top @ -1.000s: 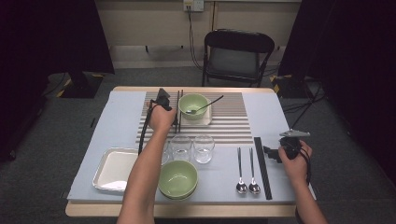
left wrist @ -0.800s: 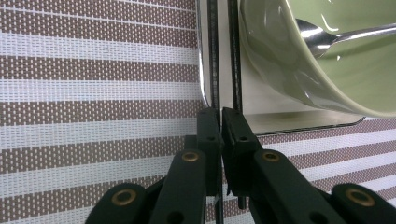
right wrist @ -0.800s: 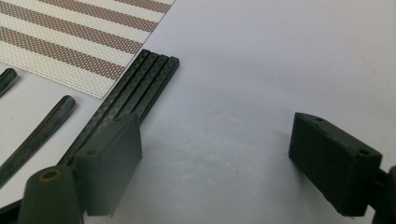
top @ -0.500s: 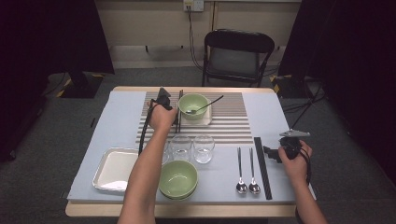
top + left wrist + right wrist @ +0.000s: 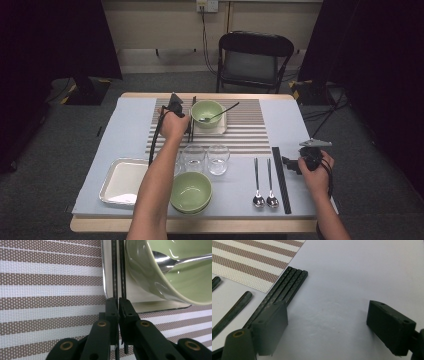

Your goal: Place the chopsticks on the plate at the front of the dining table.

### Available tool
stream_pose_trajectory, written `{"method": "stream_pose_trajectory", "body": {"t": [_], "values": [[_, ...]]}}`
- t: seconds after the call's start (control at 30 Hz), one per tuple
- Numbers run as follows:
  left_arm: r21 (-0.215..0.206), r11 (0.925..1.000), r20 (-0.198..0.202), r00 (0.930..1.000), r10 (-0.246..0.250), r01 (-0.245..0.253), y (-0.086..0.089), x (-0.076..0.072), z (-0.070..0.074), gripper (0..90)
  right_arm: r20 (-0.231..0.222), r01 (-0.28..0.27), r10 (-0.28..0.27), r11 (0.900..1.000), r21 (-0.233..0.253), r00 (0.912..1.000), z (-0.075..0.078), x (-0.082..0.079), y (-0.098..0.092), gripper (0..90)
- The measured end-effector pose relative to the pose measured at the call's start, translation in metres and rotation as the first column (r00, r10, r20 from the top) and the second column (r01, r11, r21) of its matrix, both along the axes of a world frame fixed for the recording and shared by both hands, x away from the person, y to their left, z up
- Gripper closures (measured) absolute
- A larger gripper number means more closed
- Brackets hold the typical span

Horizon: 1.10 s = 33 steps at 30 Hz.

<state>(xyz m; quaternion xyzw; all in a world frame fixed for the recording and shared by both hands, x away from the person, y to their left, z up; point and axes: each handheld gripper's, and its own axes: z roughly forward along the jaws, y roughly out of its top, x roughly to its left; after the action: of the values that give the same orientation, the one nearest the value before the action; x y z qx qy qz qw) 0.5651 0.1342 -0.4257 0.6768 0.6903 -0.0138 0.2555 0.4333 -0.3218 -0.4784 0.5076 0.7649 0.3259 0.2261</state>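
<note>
Black chopsticks (image 5: pixel 117 270) lie on the striped placemat (image 5: pixel 250 132) at the far middle of the table, along the left edge of the small steel tray (image 5: pixel 107 270) that carries a green bowl (image 5: pixel 206 113). In the left gripper view they run straight up from the jaws as two thin dark rods side by side, one on each side of the tray's rim line, with the bowl's pale wall close on their right. The left gripper (image 5: pixel 118 305) has its jaws pressed together on the near ends of these chopsticks, pinching them just above the mat. A spoon (image 5: pixel 220 114) rests in that bowl, its handle sticking out over the rim to the right.

The right gripper (image 5: pixel 327 322) hovers low over the bare grey table cover at the right edge, jaws spread wide with nothing between them. Just beside its left jaw lies a second bundle of black chopsticks (image 5: pixel 284 290), flat on the cover, their far ends near the corner of the placemat. In the high view two spoons (image 5: pixel 264 180) lie left of that bundle. Two empty glasses (image 5: pixel 206 159), a stacked green bowl (image 5: pixel 191 191) and a larger steel tray (image 5: pixel 120 181) sit nearer the person.
</note>
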Motion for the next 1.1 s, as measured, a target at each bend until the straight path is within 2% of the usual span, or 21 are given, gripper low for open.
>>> {"method": "stream_pose_trajectory", "body": {"t": [0.17, 0.23, 0.27, 0.37, 0.5, 0.53, 0.6, 0.67, 0.7, 0.8, 0.83, 0.93, 1.0, 1.03, 1.1], "values": [[-0.016, 0.9999, 0.001, 1.0, -0.004, 0.004, 0.0007, 0.0008, -0.0007, 86.6, 0.0, 0.0, 0.0, 1.0, 0.0, 1.0, 0.0, -0.0001, 0.0, 16.5], [-0.016, 0.9995, -0.015, 0.9995, -0.026, 0.026, 0.002, 0.0011, -0.0006, 86.5, 0.0, 0.001, -0.001, 1.0, -0.001, 1.0, 0.0, -0.0001, 0.0, 16.5], [-0.018, 0.9998, -0.008, 1.0, -0.001, 0.001, 0.0005, 0.0013, -0.001, 84.7, 0.0, 0.0, 0.0, 1.0, -0.002, 1.0, 0.0, -0.0001, -0.0001, 16.5], [-0.002, 1.0, 0.012, 0.9999, 0.001, -0.001, 0.0018, 0.0008, -0.0005, 80.1, 0.0, 0.0, 0.0, 1.0, 0.0, 1.0, 0.0, -0.0001, 0.0, 16.5], [-0.001, 0.9999, 0.009, 0.9998, -0.016, 0.016, 0.0025, -0.0015, 0.0007, 82.5, -0.001, 0.0, 0.0, 1.0, 0.001, 1.0, 0.0, 0.0, 0.0, 16.5], [-0.002, 1.0, -0.001, 1.0, -0.006, 0.006, 0.0009, -0.0022, 0.0011, 83.1, -0.001, 0.001, -0.001, 1.0, 0.001, 1.0, 0.0, 0.0, 0.0, 16.5], [-0.002, 0.9994, -0.005, 0.9993, -0.036, 0.036, 0.0012, -0.0025, 0.0007, 83.7, -0.001, 0.0, 0.0, 1.0, 0.0, 1.0, 0.0, -0.0001, 0.0, 16.5], [-0.01, 0.9998, -0.005, 0.9999, -0.014, 0.014, -0.0019, -0.0028, 0.0006, 84.5, 0.0, 0.0, 0.0, 1.0, 0.0, 1.0, 0.0, 0.0, 0.0, 16.5], [-0.004, 0.9995, -0.008, 0.9994, -0.033, 0.033, -0.0011, -0.0026, 0.0004, 84.7, 0.0, 0.001, -0.001, 1.0, 0.0, 1.0, 0.0, -0.0001, 0.0, 16.4], [-0.007, 0.9999, -0.01, 0.9999, -0.013, 0.013, -0.0022, -0.0024, -0.0003, 85.9, 0.0, 0.0, 0.0, 1.0, 0.0, 1.0, 0.0, 0.0, 0.0, 16.5], [0.016, 0.9995, -0.011, 0.9996, -0.027, 0.027, -0.0005, -0.0022, -0.0003, 86.3, 0.0, 0.0, 0.0, 1.0, 0.001, 1.0, 0.0, 0.0, 0.0, 16.5], [0.003, 0.9999, -0.006, 0.9999, -0.016, 0.016, -0.0015, -0.0016, -0.0016, 86.4, -0.001, 0.0, 0.0, 1.0, 0.001, 1.0, 0.0, 0.0001, -0.0001, 16.5], [0.0, 0.9993, -0.014, 0.9992, -0.038, 0.038, -0.0015, -0.0014, -0.0014, 86.5, -0.001, 0.0, 0.0, 1.0, 0.001, 1.0, 0.0, 0.0001, -0.0001, 16.5], [-0.005, 0.9997, -0.01, 0.9996, -0.025, 0.025, -0.0027, -0.0012, -0.0017, 86.6, -0.001, 0.0, 0.0, 1.0, 0.002, 1.0, 0.0, 0.0001, -0.0001, 16.5], [-0.018, 0.9993, -0.013, 0.9994, -0.032, 0.032, -0.0031, -0.0004, -0.0019, 86.6, -0.001, 0.0, 0.0, 1.0, 0.001, 1.0, 0.0, 0.0001, 0.0, 16.5]]}}
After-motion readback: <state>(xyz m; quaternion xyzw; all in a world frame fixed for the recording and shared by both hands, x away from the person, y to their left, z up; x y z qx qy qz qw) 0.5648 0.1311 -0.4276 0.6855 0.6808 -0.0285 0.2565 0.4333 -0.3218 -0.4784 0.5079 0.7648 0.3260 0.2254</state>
